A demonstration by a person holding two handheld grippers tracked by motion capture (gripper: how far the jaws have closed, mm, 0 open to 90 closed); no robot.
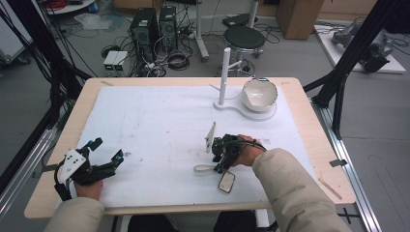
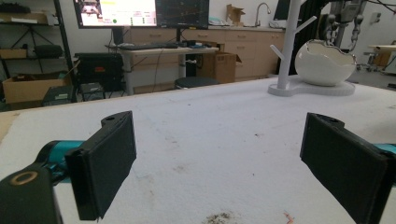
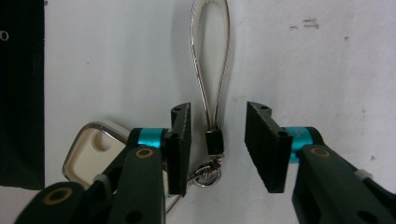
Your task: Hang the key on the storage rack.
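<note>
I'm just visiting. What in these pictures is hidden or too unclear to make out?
- Square tag on the keychain: right gripper view, lower part covered by the right gripper.
- Strap loop: right gripper view, its top cut off by the upper edge.
- Bowl contents: high view, too small; left gripper view sees its outside.
- Monitor text: left gripper view, blurred.

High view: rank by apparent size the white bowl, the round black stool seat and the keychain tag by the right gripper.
1. Stool seat, though it stands farther from the camera, so its lead over the bowl is understated.
2. White bowl, close behind it.
3. Keychain tag, clearly smallest, lying beside the right gripper.
</note>
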